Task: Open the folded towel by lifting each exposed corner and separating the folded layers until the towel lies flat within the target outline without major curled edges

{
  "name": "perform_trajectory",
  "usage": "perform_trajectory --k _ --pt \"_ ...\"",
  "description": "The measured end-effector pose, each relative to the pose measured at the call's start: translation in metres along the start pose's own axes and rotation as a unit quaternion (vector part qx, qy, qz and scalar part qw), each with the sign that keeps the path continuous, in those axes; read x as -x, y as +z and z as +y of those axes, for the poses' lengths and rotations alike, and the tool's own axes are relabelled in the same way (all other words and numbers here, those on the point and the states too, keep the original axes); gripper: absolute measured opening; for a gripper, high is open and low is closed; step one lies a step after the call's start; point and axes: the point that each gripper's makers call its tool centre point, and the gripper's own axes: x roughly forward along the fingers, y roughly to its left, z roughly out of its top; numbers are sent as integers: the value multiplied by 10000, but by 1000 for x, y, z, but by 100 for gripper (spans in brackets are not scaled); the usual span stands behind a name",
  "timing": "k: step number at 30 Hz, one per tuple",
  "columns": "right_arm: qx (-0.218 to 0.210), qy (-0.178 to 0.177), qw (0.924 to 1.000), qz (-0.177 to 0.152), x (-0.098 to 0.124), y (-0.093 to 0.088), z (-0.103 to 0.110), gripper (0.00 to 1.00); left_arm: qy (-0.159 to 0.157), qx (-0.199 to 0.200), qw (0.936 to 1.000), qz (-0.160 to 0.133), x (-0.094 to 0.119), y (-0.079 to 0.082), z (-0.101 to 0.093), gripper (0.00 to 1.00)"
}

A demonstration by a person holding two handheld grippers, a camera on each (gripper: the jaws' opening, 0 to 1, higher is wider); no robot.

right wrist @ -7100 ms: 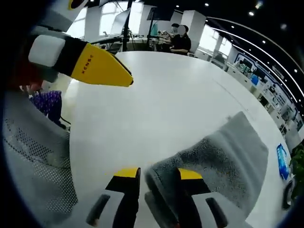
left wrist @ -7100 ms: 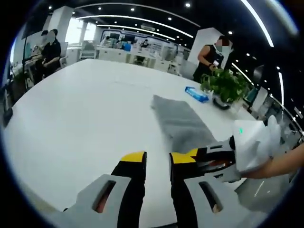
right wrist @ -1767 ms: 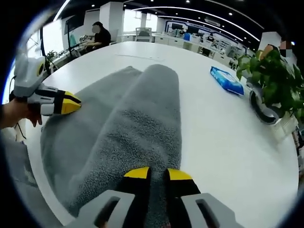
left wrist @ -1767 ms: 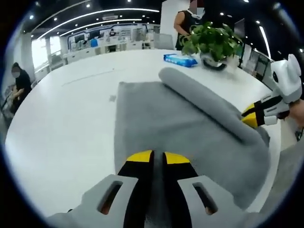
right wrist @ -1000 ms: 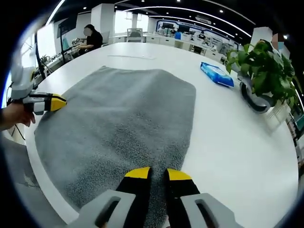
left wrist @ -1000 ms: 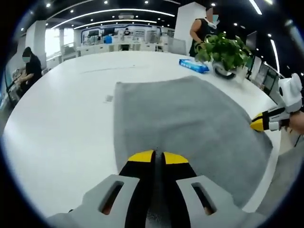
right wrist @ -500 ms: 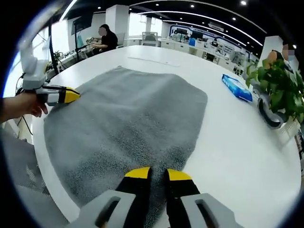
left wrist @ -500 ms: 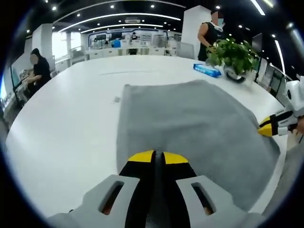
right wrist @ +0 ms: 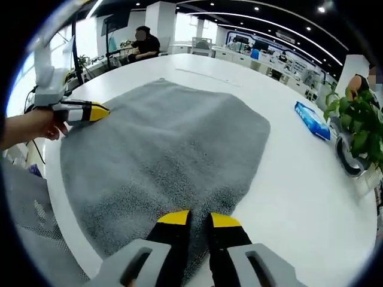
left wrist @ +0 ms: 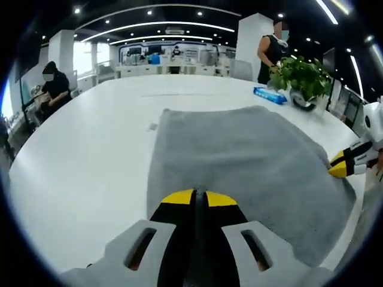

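Grey towel (left wrist: 239,161) spread flat on white table (left wrist: 90,149).
My left gripper (left wrist: 198,198) and right gripper (right wrist: 195,219) each pinch a near corner; pinched edges hidden under jaws.

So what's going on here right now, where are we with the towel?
A person holds a gripper in each hand, both working a grey towel on a white table. The left gripper and the right gripper are each shut on a near corner of it. The towel looks spread open in one layer, with no big curl in sight. A potted plant and a blue pack sit beyond it.
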Motion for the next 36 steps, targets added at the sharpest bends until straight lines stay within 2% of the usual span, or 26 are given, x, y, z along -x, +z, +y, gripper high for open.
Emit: perform_trajectory --k 4,6,10,11,13,16,21,26,30,33,36 --pt "-205 68 9998 9 0 0 -3 9 -547 136 9983 157 2 -1 -4 6" --pt "-223 126 9997 0 1 0 -3 10 -709 433 9962 242 7 -1 -6 5" --pt "-259 147 9995 -100 8 2 -6 20 -579 374 9973 235 19 1 -4 5" --pt "-348 202 9991 -161 9 3 -5 22 -558 269 9980 108 24 4 -6 5" --pt "-362 177 9990 -177 13 2 -7 22 -556 213 9982 -4 29 7 -9 5" --pt "-211 92 9990 -391 23 9 -10 22 -510 207 9984 -113 40 8 -13 6" --pt "-71 -62 9968 -794 47 23 -16 22 -19 483 9988 -120 51 7 5 9" --pt "-82 -180 9949 -985 67 25 -24 22 253 513 9984 -44 65 2 23 13" --pt "-110 -258 9941 -1050 78 21 -31 22 327 843 9959 35 69 -5 33 17" --pt "-221 -283 9935 -1078 84 16 -35 22 301 1055 9937 225 69 -15 34 18" --pt "-382 -255 9923 -1152 87 14 -37 21 283 1001 9938 384 67 -23 31 18"
